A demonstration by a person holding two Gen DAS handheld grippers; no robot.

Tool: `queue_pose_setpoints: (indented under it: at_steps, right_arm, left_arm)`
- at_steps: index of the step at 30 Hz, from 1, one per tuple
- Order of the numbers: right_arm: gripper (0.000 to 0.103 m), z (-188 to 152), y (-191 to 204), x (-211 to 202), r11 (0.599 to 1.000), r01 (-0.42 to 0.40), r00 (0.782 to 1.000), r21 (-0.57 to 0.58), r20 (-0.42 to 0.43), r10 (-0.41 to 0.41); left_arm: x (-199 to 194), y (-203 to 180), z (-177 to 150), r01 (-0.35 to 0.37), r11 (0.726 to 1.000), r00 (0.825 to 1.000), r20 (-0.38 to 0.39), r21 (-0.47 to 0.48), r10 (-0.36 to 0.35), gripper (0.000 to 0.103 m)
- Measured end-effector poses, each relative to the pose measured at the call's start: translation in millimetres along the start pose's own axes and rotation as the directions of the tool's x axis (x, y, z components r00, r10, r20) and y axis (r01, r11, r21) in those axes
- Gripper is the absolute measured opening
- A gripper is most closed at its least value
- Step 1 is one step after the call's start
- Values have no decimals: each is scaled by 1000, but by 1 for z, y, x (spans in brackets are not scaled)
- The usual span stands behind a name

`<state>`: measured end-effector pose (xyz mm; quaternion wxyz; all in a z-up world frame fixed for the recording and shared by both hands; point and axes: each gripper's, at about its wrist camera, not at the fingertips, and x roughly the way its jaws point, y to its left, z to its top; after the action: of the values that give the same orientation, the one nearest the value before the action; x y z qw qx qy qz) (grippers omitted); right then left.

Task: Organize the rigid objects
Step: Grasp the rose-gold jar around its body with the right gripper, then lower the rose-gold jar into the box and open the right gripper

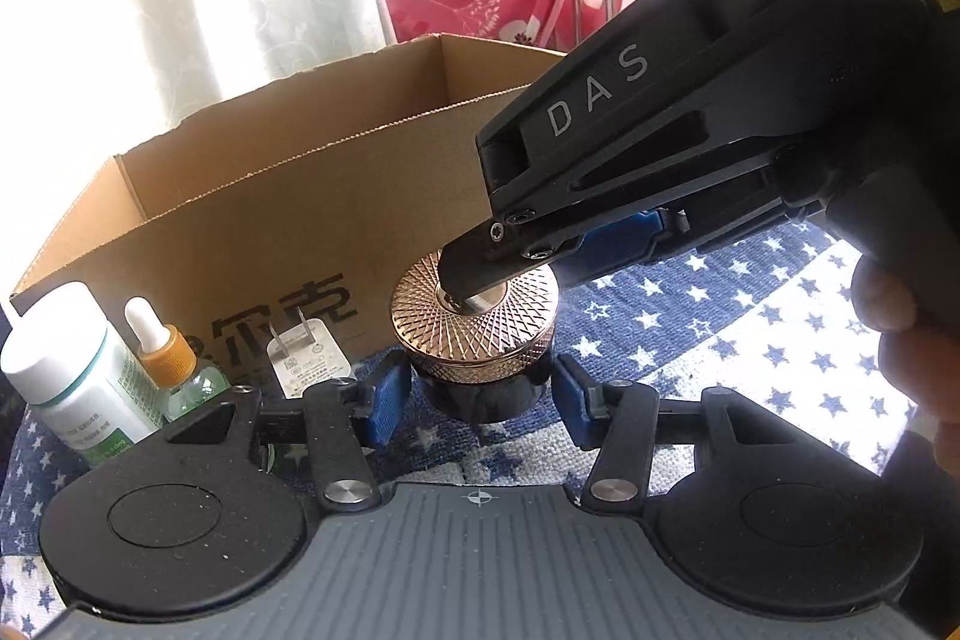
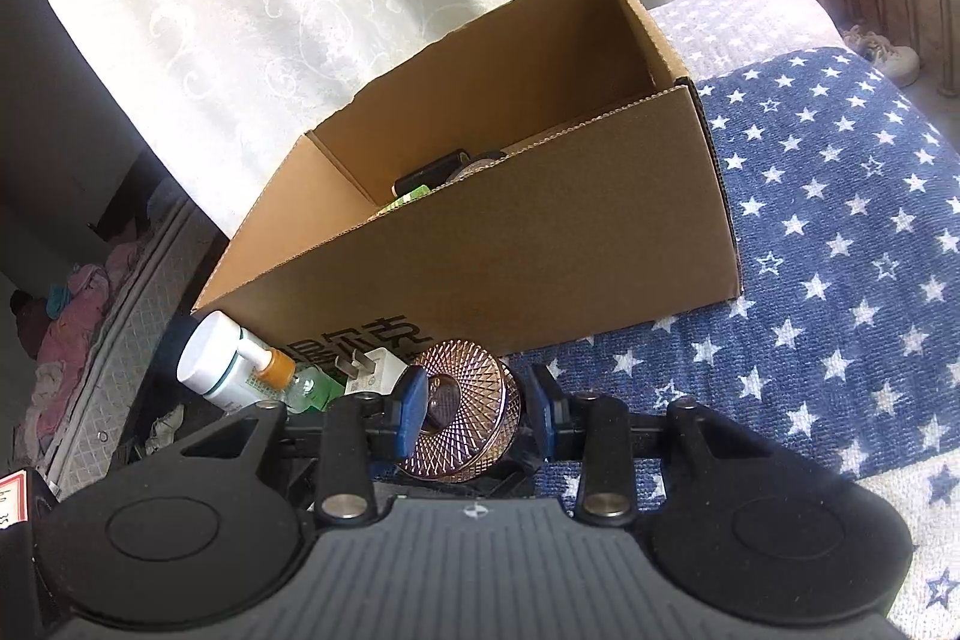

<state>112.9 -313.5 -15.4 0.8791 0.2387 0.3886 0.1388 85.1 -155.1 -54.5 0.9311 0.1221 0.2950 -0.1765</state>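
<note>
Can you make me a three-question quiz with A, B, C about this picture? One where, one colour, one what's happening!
1. Where is the white plug relative to the cardboard box? A inside; B outside, at its front; C on top.
2. The dropper bottle has a collar that is: A orange; B blue; C red.
3. The right gripper is: A open, empty; B shut on the patterned lid; C holding a bottle.
Answers: B, it stands before the printed wall; A, orange under the white bulb; B, one finger in the lid's centre hole, the other outside its rim.
</note>
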Motion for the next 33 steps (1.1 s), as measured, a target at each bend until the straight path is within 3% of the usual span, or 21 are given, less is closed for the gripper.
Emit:
queue_pose_setpoints:
  at_steps: [6,12,16,20,22,26,33]
  right_arm:
    - [39,11,40,-43,996,11,994,-92,106,-1]
    - [39,50,73,-61,985,-4,983,-175,181,36]
    - [39,91,83,-46,980,-22,985,-198,163,55]
    - [39,137,75,-6,986,-34,997,-164,61,45]
    - [39,153,67,20,991,-34,999,-131,-7,33]
    - [39,169,38,68,998,-23,992,-62,-129,15]
    - [39,173,5,123,1000,21,956,-10,-291,-23]
  left_arm:
    - [-40,7,26,0,1000,995,101,25,-3,51]
    - [-61,30,67,-8,1000,986,167,20,5,51]
    - [-48,61,109,31,999,993,111,-13,-29,51]
    - [-6,90,143,70,997,997,-27,-36,-71,51]
    - [26,105,153,100,992,986,-128,-80,-109,51]
    - [78,119,159,129,980,946,-278,-148,-167,51]
    - [120,112,157,131,970,869,-447,-203,-211,51]
